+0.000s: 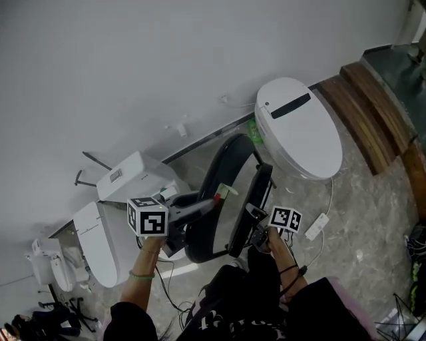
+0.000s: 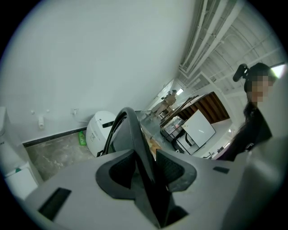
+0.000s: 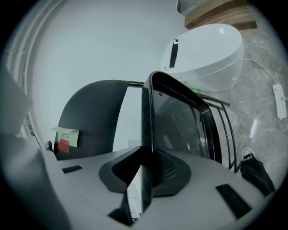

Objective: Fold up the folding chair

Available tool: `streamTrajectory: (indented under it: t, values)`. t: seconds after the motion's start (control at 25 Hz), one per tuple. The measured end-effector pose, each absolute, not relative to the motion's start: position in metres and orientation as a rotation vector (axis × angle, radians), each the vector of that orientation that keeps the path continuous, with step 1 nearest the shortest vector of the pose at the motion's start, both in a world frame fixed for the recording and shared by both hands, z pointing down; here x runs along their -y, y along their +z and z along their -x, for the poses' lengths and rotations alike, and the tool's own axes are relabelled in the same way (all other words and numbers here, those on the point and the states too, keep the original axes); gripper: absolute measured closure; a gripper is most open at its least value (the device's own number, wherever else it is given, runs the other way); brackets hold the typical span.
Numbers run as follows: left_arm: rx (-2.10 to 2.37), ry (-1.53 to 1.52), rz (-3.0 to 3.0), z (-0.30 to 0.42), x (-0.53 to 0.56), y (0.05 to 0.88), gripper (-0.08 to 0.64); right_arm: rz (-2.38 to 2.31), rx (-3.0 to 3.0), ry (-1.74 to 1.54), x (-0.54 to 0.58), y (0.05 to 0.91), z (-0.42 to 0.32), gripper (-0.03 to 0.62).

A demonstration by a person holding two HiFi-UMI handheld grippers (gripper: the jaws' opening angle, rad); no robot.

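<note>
On the grey stone floor (image 1: 359, 213), the left gripper (image 1: 212, 200) pinches the backrest (image 2: 130, 130) of the black plastic folding chair (image 1: 219, 166). The right gripper (image 1: 256, 214) apparently clamps its seat edge (image 3: 147, 117). Press both panels together evenly.

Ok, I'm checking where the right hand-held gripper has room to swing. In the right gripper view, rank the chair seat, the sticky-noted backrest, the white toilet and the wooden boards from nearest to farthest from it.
1. chair seat: clamped between its jaws, centre.
2. backrest: just to the left.
3. white toilet: beyond the chair, upper right.
4. wooden boards: top edge, behind the toilet.
</note>
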State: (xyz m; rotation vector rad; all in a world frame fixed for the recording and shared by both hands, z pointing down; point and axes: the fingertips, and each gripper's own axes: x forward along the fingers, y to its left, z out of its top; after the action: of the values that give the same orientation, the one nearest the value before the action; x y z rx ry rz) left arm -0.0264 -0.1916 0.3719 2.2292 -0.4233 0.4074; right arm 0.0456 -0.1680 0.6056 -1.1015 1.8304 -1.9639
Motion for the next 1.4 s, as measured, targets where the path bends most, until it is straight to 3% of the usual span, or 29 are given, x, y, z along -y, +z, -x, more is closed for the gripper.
streamTrajectory:
  t: [0.92, 1.4]
  values:
    - [0.264, 0.626, -2.409, 0.093, 0.483, 0.348, 0.411, 1.248, -1.679, -1.807, 0.455, 0.58, 0.021, 0.519]
    - [0.331, 0.671, -2.351, 0.104, 0.658, 0.392, 0.405, 1.247, -1.63, -1.948, 0.614, 0.626, 0.041, 0.518]
